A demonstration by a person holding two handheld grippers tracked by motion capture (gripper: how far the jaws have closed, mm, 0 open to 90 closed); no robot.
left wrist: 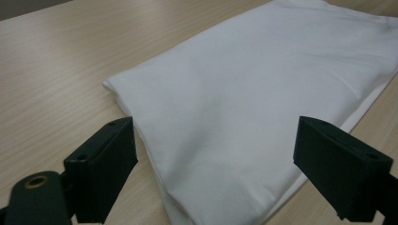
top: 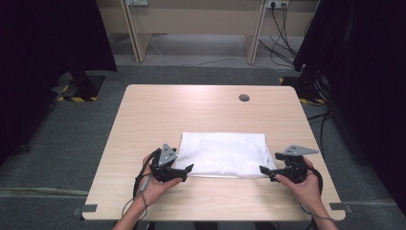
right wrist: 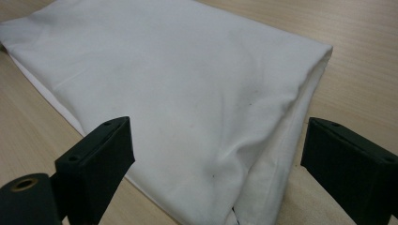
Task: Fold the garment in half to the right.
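I am holding both grippers at the near edge of the folded white cloth (top: 222, 153), which is lying on the table (top: 158, 110) with its long axis running left-right. The left gripper (top: 184, 171) is facing its near-left corner, the right gripper (top: 268, 172) its near-right corner; both sets of fingers are spread wide, gripping nothing, equally close.

Folded cloth (top: 222, 154) lies on the table (top: 158, 110), between the left gripper (top: 184, 171) and right gripper (top: 268, 172). Each gripper sits at a near corner of the cloth, the cloth extending ahead of its spread jaws.
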